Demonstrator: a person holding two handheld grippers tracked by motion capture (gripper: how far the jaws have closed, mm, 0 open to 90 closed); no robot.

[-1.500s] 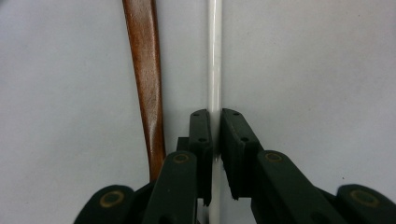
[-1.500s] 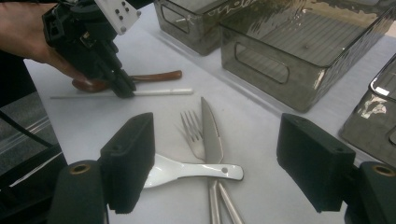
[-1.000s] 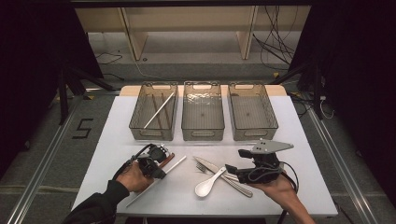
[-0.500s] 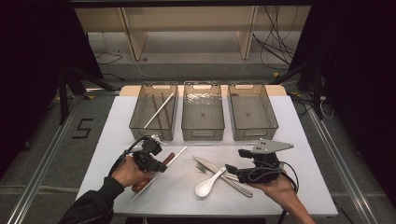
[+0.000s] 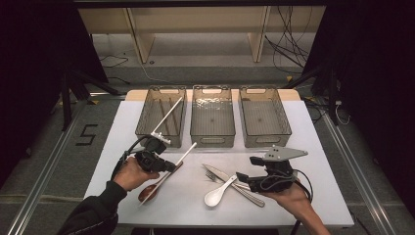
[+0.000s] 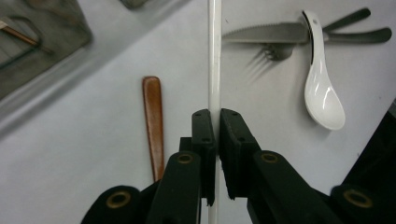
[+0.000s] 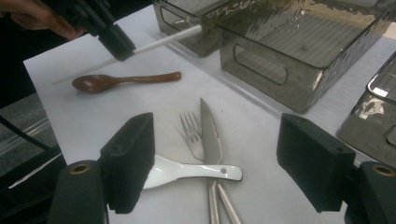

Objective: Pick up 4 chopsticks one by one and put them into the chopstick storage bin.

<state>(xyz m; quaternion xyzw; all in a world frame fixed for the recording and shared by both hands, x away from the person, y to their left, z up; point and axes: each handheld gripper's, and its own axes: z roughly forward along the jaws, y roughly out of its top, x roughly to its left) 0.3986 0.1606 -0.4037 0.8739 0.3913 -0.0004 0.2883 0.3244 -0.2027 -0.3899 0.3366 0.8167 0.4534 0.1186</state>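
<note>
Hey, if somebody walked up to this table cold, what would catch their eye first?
Probably the left tongs, shut on a thin white stick held slanting above the table's left side, over a brown wooden spoon. Next, the three smoky clear bins lined up along the far edge. Then the small heap of a white spoon, fork and knife just ahead of the open right tongs.

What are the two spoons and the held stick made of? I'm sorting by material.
Brown spoon: probably wood, warm matte brown. White spoon: looks like glazed ceramic, glossy highlights; could be melamine. White stick in the left gripper: smooth, likely plastic.
</note>
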